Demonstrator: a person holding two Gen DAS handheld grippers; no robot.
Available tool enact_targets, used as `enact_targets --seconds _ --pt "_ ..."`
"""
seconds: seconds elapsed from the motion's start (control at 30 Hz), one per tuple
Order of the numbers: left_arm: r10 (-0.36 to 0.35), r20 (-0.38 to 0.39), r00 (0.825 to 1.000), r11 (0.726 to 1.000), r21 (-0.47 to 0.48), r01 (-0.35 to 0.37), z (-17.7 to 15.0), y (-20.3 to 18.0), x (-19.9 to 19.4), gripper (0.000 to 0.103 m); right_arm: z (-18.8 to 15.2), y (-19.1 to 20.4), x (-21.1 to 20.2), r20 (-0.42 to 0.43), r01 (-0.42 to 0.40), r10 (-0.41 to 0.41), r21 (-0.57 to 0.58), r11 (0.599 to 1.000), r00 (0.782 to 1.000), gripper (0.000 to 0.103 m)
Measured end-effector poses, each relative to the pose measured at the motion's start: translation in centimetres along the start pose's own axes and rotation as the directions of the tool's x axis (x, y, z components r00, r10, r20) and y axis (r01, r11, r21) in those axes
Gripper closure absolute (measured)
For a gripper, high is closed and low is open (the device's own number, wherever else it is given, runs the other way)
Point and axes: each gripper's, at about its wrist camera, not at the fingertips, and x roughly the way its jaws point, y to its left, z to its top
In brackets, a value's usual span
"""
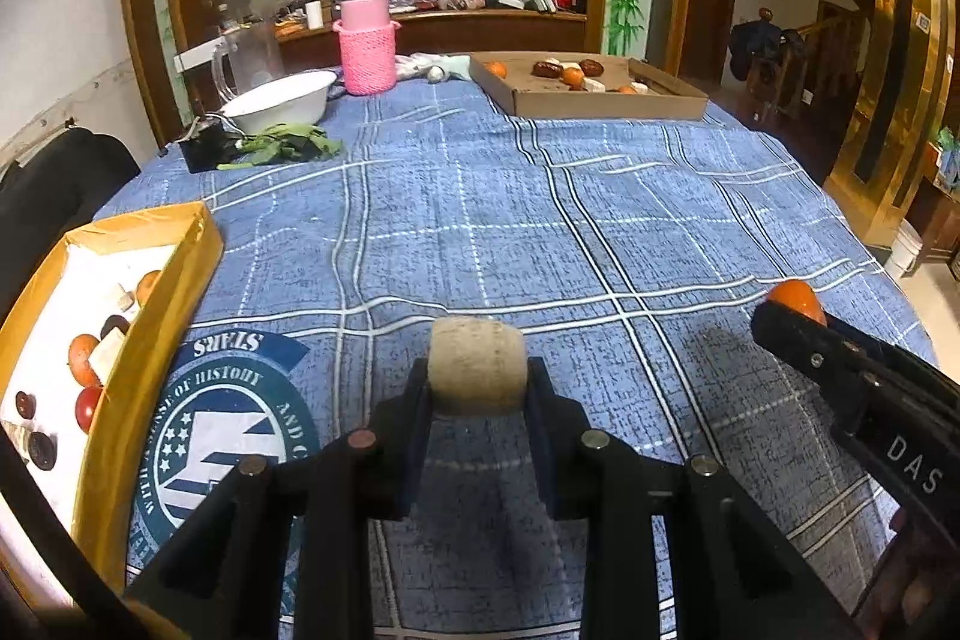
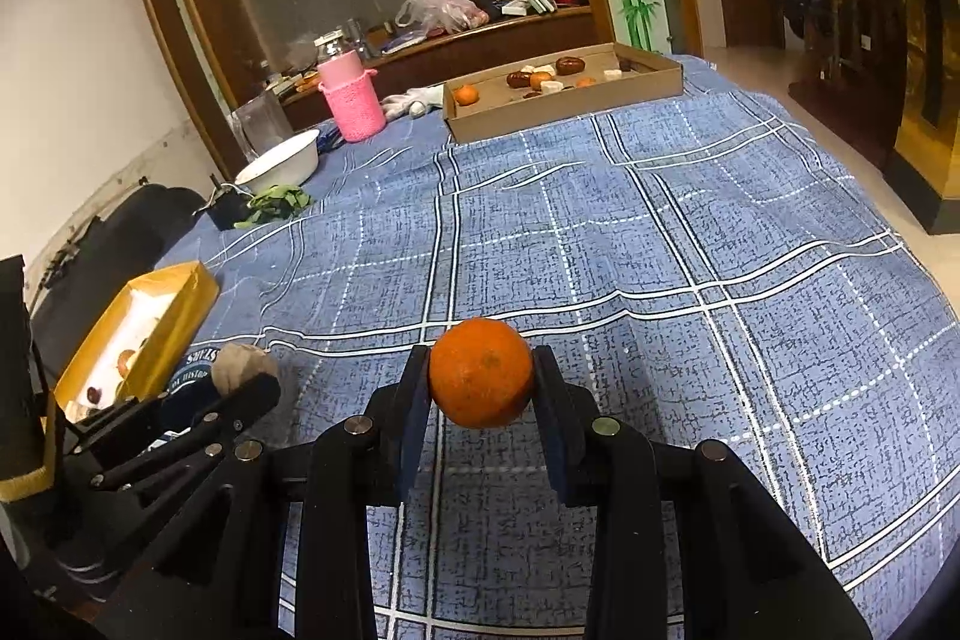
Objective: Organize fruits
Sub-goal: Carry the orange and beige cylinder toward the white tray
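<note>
My left gripper (image 1: pixel 478 379) is shut on a tan, rough-skinned round fruit (image 1: pixel 478 365) and holds it above the blue checked cloth (image 1: pixel 540 220). My right gripper (image 2: pixel 481 382) is shut on an orange (image 2: pixel 481 379), also above the cloth. In the left wrist view the right gripper (image 1: pixel 798 319) shows at the right with the orange (image 1: pixel 795 298) at its tip. In the right wrist view the left gripper (image 2: pixel 249 379) shows at lower left with the tan fruit (image 2: pixel 243 364). A yellow box (image 1: pixel 174 292) holding several fruits lies at the left. A brown cardboard tray (image 1: pixel 600 106) with several fruits sits at the far side.
A white bowl (image 1: pixel 282 100), green leaves (image 1: pixel 288 145), a small black object (image 1: pixel 201 148), a clear jug (image 1: pixel 249 55) and a pink knitted jar (image 1: pixel 366 40) stand at the far left. A round blue printed emblem (image 1: pixel 228 430) marks the cloth beside the yellow box.
</note>
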Motion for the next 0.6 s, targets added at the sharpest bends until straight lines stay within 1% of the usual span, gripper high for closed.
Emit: enact_targets --seconds 0.2,0.5,0.6 --pt "0.008 0.008 1.000 1.000 -0.006 -0.008 0.0 0.1 0.0 0.071 0.0 0.0 -0.2 0.014 0.011 -0.011 -0.006 1.000 1.000 0.071" --pt "0.025 0.047 0.999 1.000 -0.013 -0.024 -0.2 0.2 -0.8 0.071 -0.1 0.7 -0.3 0.022 0.025 -0.024 -0.041 0.999 0.999 0.071" --pt "0.033 0.062 0.998 0.999 -0.025 -0.031 -0.3 0.4 -1.1 0.071 -0.1 0.7 -0.5 0.037 0.031 -0.029 -0.047 0.998 0.999 0.071"
